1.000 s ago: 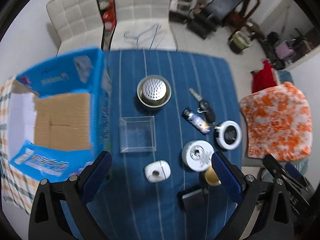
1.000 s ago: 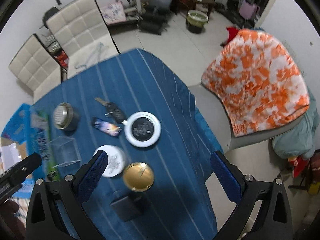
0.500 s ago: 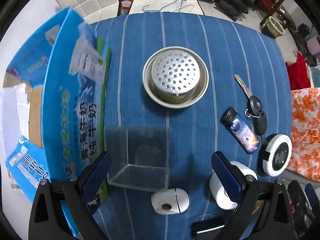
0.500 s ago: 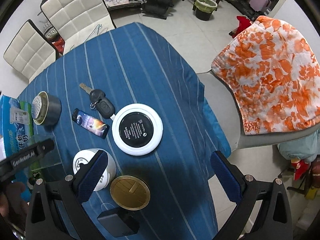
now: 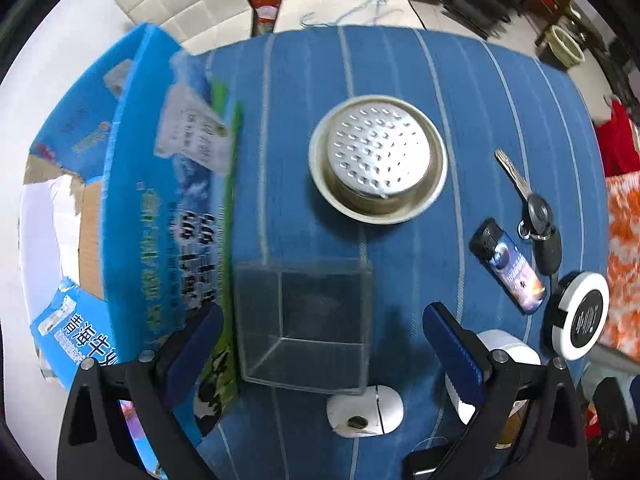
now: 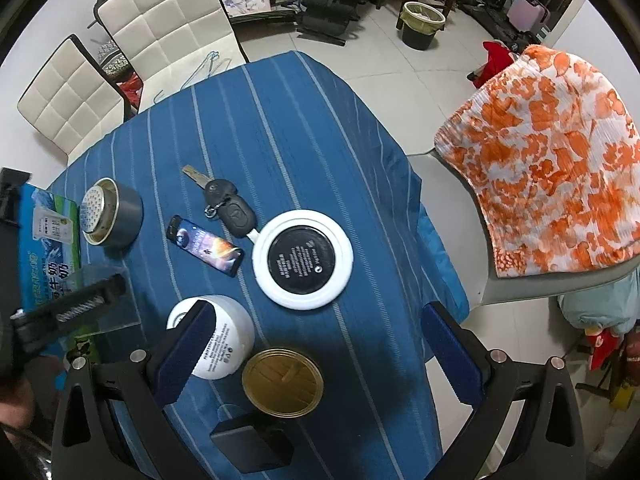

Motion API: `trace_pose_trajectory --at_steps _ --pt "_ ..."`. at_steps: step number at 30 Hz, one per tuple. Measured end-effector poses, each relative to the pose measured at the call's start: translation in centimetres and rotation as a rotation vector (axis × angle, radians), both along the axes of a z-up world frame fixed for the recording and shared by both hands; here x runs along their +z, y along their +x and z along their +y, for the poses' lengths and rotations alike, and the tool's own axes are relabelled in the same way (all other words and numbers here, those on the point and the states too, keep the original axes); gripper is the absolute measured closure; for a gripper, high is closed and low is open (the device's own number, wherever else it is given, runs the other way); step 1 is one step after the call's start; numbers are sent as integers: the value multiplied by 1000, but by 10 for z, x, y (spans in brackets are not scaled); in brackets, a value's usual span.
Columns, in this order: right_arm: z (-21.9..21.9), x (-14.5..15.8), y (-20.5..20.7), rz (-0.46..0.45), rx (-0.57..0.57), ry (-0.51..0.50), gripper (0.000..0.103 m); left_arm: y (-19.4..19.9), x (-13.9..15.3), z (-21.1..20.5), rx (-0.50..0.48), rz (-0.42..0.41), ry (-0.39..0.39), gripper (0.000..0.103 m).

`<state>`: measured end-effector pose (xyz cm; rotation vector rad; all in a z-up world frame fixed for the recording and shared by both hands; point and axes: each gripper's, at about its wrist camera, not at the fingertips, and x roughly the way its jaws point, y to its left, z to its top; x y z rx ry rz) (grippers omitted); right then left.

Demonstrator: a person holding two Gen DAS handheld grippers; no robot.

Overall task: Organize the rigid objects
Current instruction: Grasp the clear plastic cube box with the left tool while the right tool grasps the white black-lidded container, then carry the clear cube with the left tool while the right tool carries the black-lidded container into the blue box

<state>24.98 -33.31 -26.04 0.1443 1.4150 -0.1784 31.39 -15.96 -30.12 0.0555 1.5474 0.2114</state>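
Observation:
On the blue striped tablecloth (image 5: 400, 60) lie a clear plastic box (image 5: 304, 324), a steel strainer cup (image 5: 378, 164), a car key (image 5: 536, 212), a lighter (image 5: 508, 266), a white round disc (image 6: 303, 259), a white jar (image 6: 218, 336), a gold tin (image 6: 283, 382), a white oval item (image 5: 364, 410) and a black block (image 6: 252, 446). My left gripper (image 5: 320, 356) is open, low over the clear box, one finger on each side. My right gripper (image 6: 316, 360) is open and empty above the gold tin and white jar.
An open blue cardboard milk carton (image 5: 132, 208) stands at the table's left edge, right beside the clear box. Two white padded chairs (image 6: 160, 28) stand behind the table. A chair with an orange patterned cloth (image 6: 552, 168) is on the right.
My left gripper has come down and forward from high above the table until the clear box lies between its fingers. My right gripper has moved closer to the table over the disc and tin.

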Motion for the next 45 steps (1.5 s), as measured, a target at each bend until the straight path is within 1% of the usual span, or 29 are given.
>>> trace_pose_trajectory --at_steps 7,9,12,16,20,21,24,25,27,28,29,30,32,34,35,36,38,40,41,42,43,45 --pt "1 8 -6 -11 1 -14 0 0 -12 -11 -28 7 46 1" --pt "-1 8 -6 -7 -4 -14 0 8 -18 -21 -31 19 54 1" --pt "-2 9 -6 -8 -7 -14 0 16 -22 -30 -38 16 50 1" --pt "-4 11 -3 -11 -10 -15 0 21 -24 -34 -14 -1 -38 1" --pt "-11 8 4 -4 -19 -18 0 17 -36 -27 29 26 -121 1" --pt "-12 5 7 1 -20 -18 0 16 -42 -25 45 40 -146 1" --pt "-16 -9 18 26 -29 -11 0 15 -58 -21 69 67 -184 1" --pt "-17 -16 23 37 -34 -1 0 14 -61 -20 72 69 -192 3" --pt "-17 -32 31 66 -39 18 0 14 -66 -19 72 59 -183 18" --pt "-15 -40 36 84 -39 29 0 13 -67 -18 72 54 -184 23" --pt "-13 -50 40 106 -41 44 0 10 -67 -14 72 52 -183 33" --pt "-10 -57 43 120 -42 56 0 9 -67 -10 66 54 -169 40" --pt "-6 -71 47 148 -42 81 0 11 -65 -3 54 46 -170 41" --pt "0 -85 50 185 -42 80 4 15 -65 2 48 38 -174 41" --pt "2 -94 51 213 -43 79 9 16 -66 2 45 34 -176 41" --pt "3 -97 50 215 -57 97 9 16 -61 10 42 31 -178 41" --pt "2 -99 51 216 -82 116 9 15 -62 15 40 22 -183 41" --pt "0 -100 52 232 -103 131 11 19 -54 19 38 17 -184 42" --pt "-2 -100 53 238 -114 139 16 19 -54 19 38 15 -184 42" --pt "-3 -98 54 240 -123 140 26 18 -53 19 42 11 -183 42" --pt "-3 -98 54 253 -122 110 26 18 -52 19 47 8 -184 42" --pt "-1 -98 54 249 -101 94 26 11 -44 10 50 2 -185 42"
